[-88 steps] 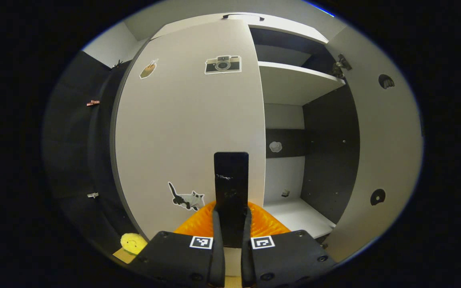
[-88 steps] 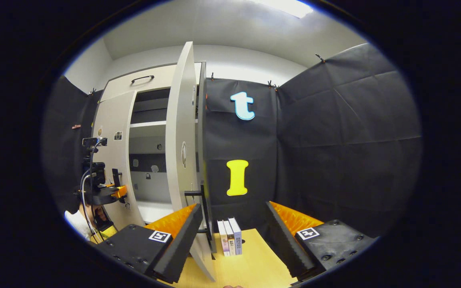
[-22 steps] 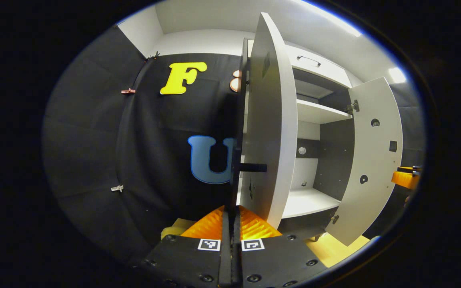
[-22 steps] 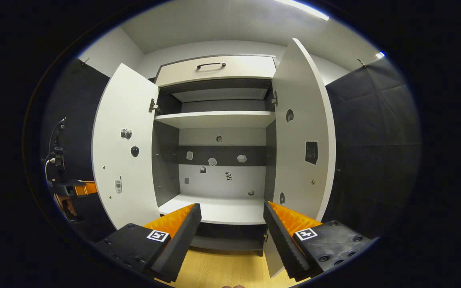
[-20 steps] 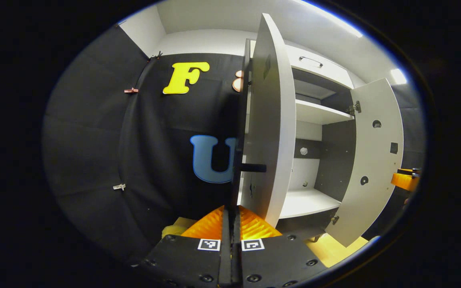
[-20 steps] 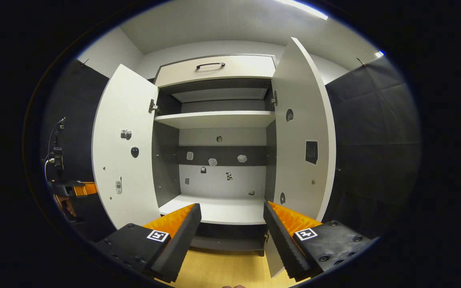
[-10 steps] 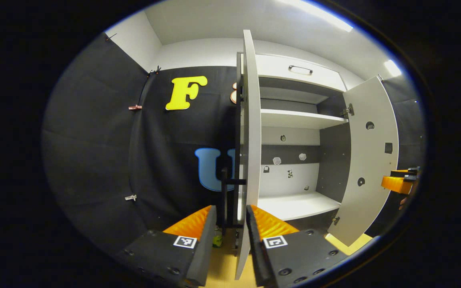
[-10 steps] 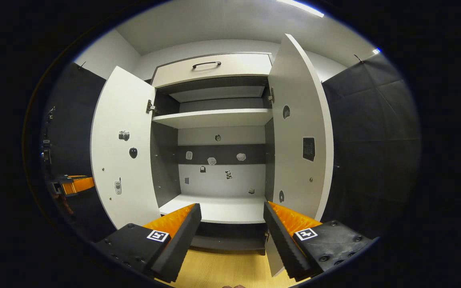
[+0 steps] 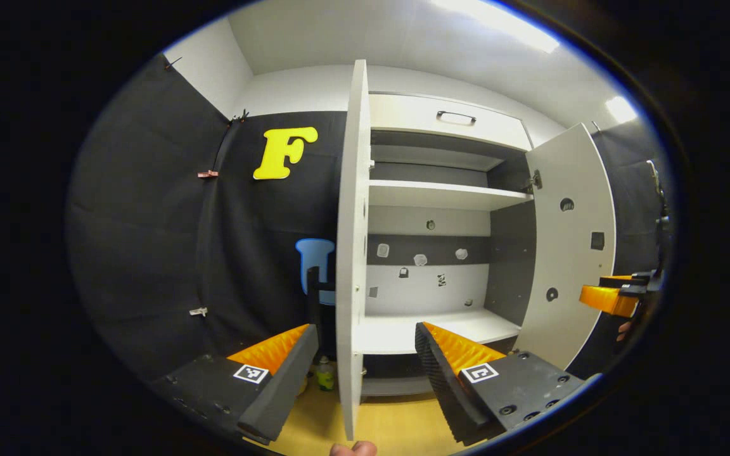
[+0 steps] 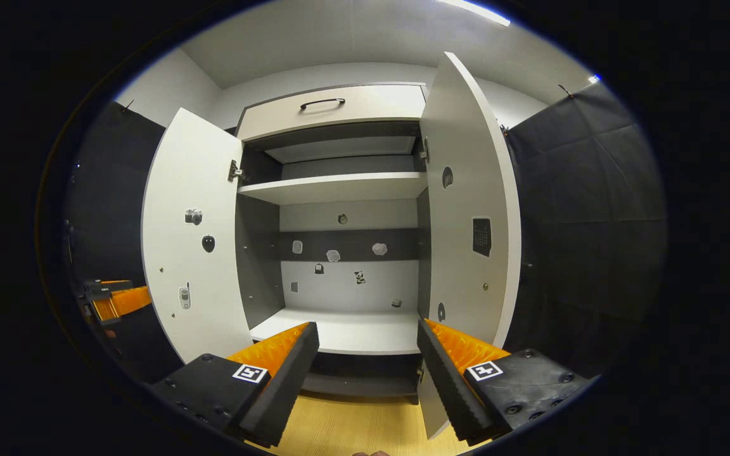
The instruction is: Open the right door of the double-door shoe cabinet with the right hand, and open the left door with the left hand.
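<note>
Both doors of the shoe cabinet (image 10: 339,209) stand swung wide, and the cabinet takes the centre of the right gripper view with its inner shelf (image 10: 333,187) and floor board bare. A drawer (image 10: 333,109) with a dark handle runs across its top. The left door (image 10: 191,234) sits at centre left of that view, the right door (image 10: 466,215) at centre right — each showing its inner face with small stickers. In the left gripper view the left door (image 9: 352,240) is seen nearly edge-on at the centre, its dark handle (image 9: 313,297) sticking out on the side away from the cabinet, and the right door (image 9: 571,247) stands at right of centre.

The right tool (image 10: 365,373), at the bottom of its own view, has its fingers spread wide and holds nothing. The left tool (image 9: 365,373), at the bottom of the left gripper view, is likewise spread wide, the left door's lower edge standing in the gap without touching either finger. The other tool shows small at each view's far edge. A small green-yellow thing (image 9: 324,375) — too small to tell what — sits on the wooden desk (image 9: 403,424) just beside the left door's foot.
</note>
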### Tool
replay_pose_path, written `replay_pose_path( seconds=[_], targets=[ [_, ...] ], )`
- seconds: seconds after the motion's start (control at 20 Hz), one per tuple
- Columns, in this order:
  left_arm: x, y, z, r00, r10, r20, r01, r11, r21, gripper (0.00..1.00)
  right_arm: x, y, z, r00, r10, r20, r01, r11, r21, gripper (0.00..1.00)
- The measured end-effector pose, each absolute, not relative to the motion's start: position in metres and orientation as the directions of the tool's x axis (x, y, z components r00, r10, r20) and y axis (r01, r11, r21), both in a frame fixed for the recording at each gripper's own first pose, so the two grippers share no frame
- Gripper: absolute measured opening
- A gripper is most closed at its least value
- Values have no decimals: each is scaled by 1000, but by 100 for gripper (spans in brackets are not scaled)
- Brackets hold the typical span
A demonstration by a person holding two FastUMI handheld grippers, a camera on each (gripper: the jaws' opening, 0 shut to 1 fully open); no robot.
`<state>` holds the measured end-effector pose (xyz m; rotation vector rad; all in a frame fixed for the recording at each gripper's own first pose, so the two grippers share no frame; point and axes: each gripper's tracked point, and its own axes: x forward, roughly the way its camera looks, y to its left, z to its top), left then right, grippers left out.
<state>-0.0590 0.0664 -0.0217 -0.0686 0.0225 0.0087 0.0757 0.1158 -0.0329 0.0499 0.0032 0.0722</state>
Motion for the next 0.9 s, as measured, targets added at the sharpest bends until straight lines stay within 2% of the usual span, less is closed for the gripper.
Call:
replay_pose_path(
  seconds=[0.35,0.5,0.55,0.9],
  targets=[
    [-50,37,-22,1000,-20,-20,18,996,-86,95,75,114,-32,998,61,4,-61,996,61,98],
    [-48,30,-25,999,-20,-30,18,997,-72,95,77,114,-33,998,58,4,-58,997,52,100],
    [-46,28,-26,999,-21,-30,19,998,-65,95,77,116,-34,998,61,3,-61,997,53,98],
    [-44,9,-23,1000,-25,-17,25,999,-31,95,80,125,-36,997,74,6,-74,995,60,98]
  ],
)
